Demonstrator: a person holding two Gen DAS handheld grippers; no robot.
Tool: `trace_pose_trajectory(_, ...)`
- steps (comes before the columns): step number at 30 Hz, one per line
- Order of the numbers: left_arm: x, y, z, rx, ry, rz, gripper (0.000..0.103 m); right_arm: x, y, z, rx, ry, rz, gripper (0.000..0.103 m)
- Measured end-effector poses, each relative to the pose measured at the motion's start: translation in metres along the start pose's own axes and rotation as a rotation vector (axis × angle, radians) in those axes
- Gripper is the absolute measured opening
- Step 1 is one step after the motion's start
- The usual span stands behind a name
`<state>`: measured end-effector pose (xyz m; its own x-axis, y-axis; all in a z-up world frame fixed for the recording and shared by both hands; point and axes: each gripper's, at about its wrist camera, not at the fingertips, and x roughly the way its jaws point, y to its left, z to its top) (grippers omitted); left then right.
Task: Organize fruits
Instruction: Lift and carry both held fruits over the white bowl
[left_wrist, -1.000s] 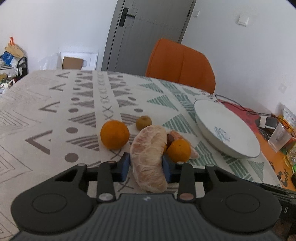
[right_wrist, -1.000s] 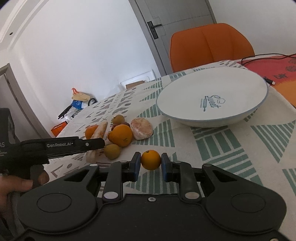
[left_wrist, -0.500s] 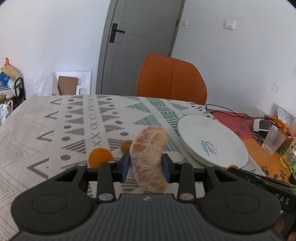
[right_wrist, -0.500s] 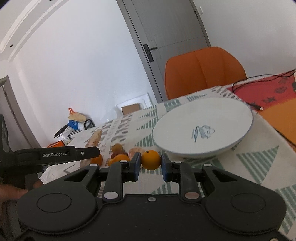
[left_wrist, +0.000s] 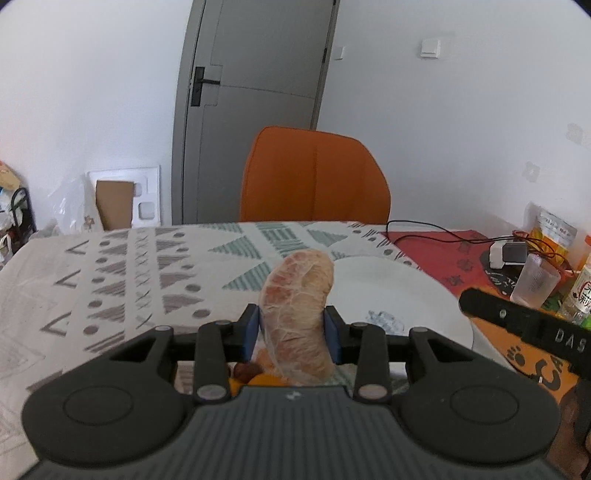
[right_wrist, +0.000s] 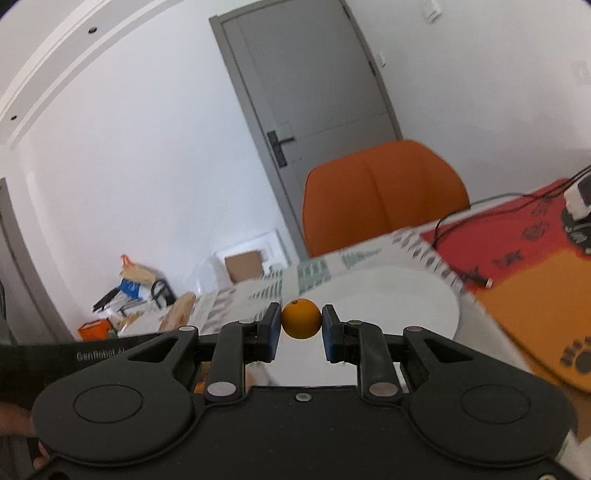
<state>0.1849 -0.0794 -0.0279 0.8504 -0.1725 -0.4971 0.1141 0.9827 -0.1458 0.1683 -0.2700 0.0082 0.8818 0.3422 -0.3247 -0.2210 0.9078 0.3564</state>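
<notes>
I'm holding a peeled orange segment (left_wrist: 297, 314) clamped upright in the left claw (left_wrist: 291, 332) and a small orange (right_wrist: 301, 318) in the right claw (right_wrist: 300, 330); the plate (left_wrist: 417, 295) is lying just ahead, right of the left claw.

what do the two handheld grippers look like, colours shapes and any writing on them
Both match: the left gripper and right gripper have matte black bodies, two round discs, silver pivot pins and linkage arms ending in blue-padded fingers. The left one's top is ribbed grey. White lettering runs along each side, "GenRobot.AI" on one, "DAS" on the other.
</notes>
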Motion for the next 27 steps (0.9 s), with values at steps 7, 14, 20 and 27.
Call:
trace_pose_trajectory(7, 0.016, -0.012, 0.016, 0.021, -0.024, -0.008, 0.036, 0.012, -0.001, 0.012, 0.008, -0.032, 0.021, 0.022)
trace_pose_trajectory(14, 0.032, -0.018, 0.029, 0.020, -0.035, -0.010, 0.036, 0.026, -0.004, 0.023, -0.013, -0.039, 0.025, 0.022)
trace_pose_trajectory(20, 0.050, -0.026, 0.032, 0.021, -0.020, -0.029, 0.036, 0.039, -0.018, 0.024, -0.006, -0.017, 0.004, 0.022)
trace_pose_trajectory(27, 0.076, -0.031, 0.028, 0.021, 0.030, -0.048, 0.036, 0.056, -0.032, 0.014, 0.027, 0.028, -0.002, 0.022)
